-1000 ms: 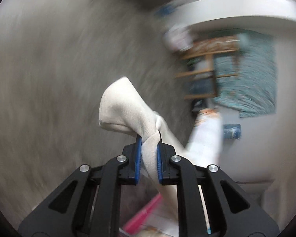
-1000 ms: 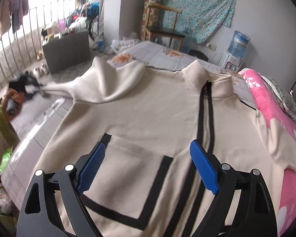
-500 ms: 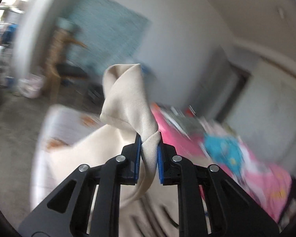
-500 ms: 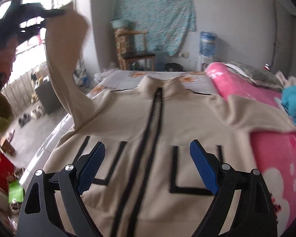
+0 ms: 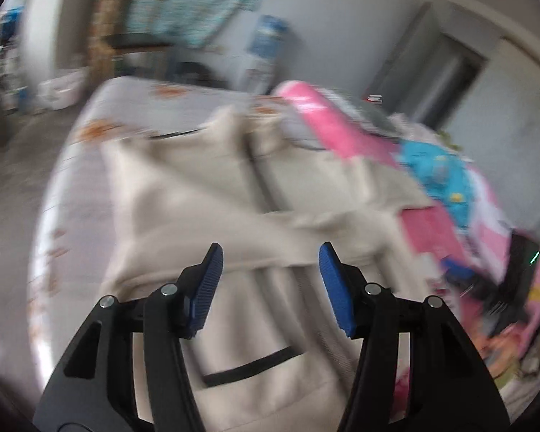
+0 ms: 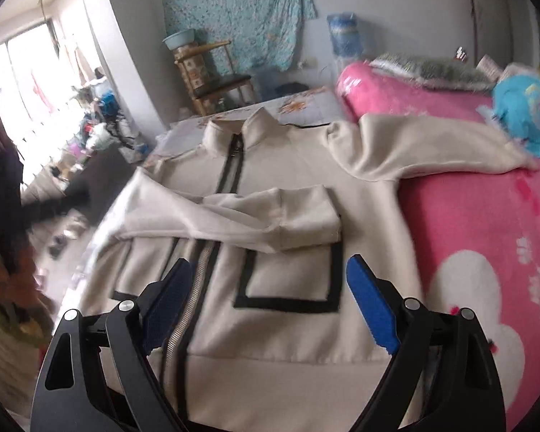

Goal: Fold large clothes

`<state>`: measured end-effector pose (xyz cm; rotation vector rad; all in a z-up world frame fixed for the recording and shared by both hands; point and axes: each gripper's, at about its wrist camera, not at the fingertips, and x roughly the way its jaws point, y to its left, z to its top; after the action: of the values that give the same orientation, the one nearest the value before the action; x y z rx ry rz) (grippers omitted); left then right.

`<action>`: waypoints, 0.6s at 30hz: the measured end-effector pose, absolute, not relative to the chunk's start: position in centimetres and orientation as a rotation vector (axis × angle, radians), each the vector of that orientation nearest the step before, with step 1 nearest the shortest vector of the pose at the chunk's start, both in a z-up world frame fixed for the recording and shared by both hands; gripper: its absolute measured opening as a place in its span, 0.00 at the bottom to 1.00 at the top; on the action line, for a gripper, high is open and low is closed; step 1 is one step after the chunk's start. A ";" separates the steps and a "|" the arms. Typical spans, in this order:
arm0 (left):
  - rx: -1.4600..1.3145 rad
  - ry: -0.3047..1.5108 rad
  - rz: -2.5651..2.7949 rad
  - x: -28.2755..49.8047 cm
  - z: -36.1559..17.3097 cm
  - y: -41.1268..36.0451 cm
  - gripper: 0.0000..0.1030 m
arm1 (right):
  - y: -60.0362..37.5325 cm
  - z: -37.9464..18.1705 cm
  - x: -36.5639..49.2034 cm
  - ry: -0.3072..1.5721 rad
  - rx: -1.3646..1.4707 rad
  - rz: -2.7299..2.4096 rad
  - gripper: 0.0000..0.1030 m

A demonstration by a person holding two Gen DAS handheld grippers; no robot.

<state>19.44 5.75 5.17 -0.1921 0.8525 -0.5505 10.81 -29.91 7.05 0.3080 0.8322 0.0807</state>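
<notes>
A beige zip jacket (image 6: 291,273) with black trim lies front-up on the bed; it also shows, blurred, in the left wrist view (image 5: 212,194). Its left sleeve (image 6: 270,216) lies folded across the chest. Its right sleeve (image 6: 432,151) stretches out over the pink blanket (image 6: 478,237). My left gripper (image 5: 268,270) is open and empty above the jacket. My right gripper (image 6: 270,302) is open and empty above the jacket's hem, near the zip and a pocket.
A blue plush item (image 6: 525,108) lies at the far right of the bed. A wooden chair (image 6: 216,79), a water bottle (image 6: 345,36) and a patterned cloth on the wall stand beyond the bed. Clutter lies on the floor at the left (image 6: 90,136).
My left gripper has let go of the sleeve and opened. The sleeve now lies folded across the jacket's chest. My right gripper has stayed open and shifted its view to the right.
</notes>
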 end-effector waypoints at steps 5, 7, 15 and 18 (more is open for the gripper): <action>-0.101 0.901 -0.306 18.9 1.2 10.7 0.51 | -32.0 4.9 17.3 0.948 0.403 0.085 0.80; -0.063 0.920 -0.244 18.9 -0.3 11.5 0.50 | -32.7 3.4 19.7 1.012 0.428 0.070 0.71; 0.018 0.901 -0.200 19.2 -3.0 10.9 0.44 | -33.2 -2.0 27.2 1.213 0.324 -0.042 0.50; 0.053 0.895 -0.188 20.3 -3.7 10.1 0.44 | -32.5 -3.0 28.0 1.248 0.247 -0.048 0.45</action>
<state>20.27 10.11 -3.73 0.0533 0.8946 -0.1879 28.05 -32.47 -3.03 0.2472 1.2479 -0.0480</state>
